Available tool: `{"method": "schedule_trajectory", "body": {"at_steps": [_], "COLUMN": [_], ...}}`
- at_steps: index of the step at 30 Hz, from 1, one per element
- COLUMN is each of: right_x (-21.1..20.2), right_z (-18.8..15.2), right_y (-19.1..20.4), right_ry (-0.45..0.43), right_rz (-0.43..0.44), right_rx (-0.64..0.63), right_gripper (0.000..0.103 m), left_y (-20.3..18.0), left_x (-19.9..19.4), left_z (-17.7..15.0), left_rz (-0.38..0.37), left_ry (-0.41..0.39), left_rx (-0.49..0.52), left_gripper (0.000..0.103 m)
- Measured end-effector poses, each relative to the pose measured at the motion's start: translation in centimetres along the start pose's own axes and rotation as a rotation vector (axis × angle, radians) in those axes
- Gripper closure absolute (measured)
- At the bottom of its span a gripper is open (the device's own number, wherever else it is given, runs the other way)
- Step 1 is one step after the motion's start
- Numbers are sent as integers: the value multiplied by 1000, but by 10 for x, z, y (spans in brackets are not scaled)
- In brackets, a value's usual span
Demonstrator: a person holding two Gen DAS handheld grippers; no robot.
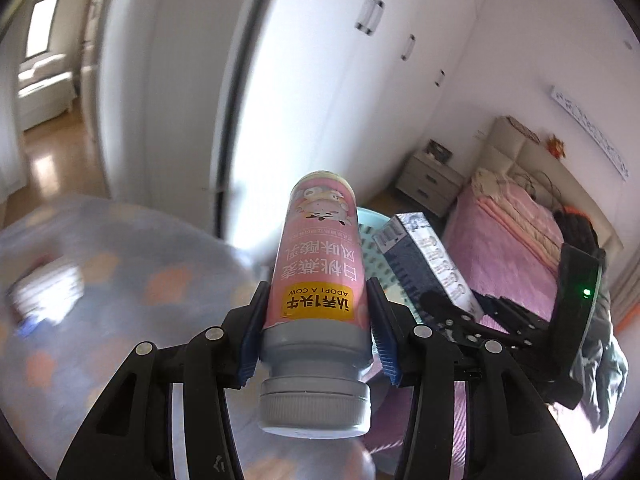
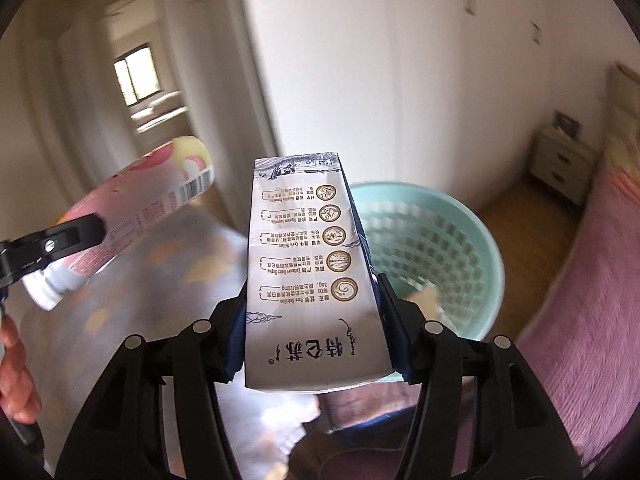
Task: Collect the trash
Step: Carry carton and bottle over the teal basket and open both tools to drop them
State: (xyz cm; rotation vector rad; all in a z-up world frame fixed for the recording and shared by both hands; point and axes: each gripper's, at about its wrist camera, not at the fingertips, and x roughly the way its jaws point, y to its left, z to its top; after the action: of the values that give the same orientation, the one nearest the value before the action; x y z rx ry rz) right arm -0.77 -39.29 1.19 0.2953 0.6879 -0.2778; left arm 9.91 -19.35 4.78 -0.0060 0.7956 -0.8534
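My left gripper (image 1: 320,320) is shut on a pink yogurt bottle (image 1: 320,264) with a grey cap, held cap toward the camera. That bottle (image 2: 132,216) also shows at the left of the right wrist view, with a hand (image 2: 16,368) below it. My right gripper (image 2: 316,320) is shut on a blue and silver milk carton (image 2: 308,272), which appears as well in the left wrist view as the carton (image 1: 428,260). A mint-green lattice waste basket (image 2: 480,240) stands on the floor just beyond the carton, with some pale scrap inside. Only a sliver of the basket (image 1: 368,224) shows in the left wrist view.
A bed with a pink cover (image 1: 508,256) lies to the right, a small nightstand (image 1: 432,180) behind the basket. White wardrobe doors (image 1: 340,80) fill the back wall. A patterned grey-blue rug (image 1: 120,280) covers the floor at left, with a blurred white item (image 1: 48,292) on it.
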Motion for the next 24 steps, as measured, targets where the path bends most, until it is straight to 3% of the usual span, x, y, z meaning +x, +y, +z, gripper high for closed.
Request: {"method": "schedule_trajectory", "body": {"at_steps": [6,14,19,24], "right_x": [34,62,74,67], "right_z": [3,11,13,7], "right_y": [-52,-73,-75,-76], "right_ry": [82,135,161,148], "right_rz": [-53,-94,-89,-89], "right_rx": [133,210,254,255], "right_gripper": [50,49,46,46], "left_y": [-22,-24,-29,-24], "left_x": [66,131,145,124], "left_z": [13,20,19,11], "left_rz": [-24,-34,-45,-50], "left_ry": [80,158,186,155], "left_rx": [23,-13,-21,-12], "left_gripper": [57,57,53,48]}}
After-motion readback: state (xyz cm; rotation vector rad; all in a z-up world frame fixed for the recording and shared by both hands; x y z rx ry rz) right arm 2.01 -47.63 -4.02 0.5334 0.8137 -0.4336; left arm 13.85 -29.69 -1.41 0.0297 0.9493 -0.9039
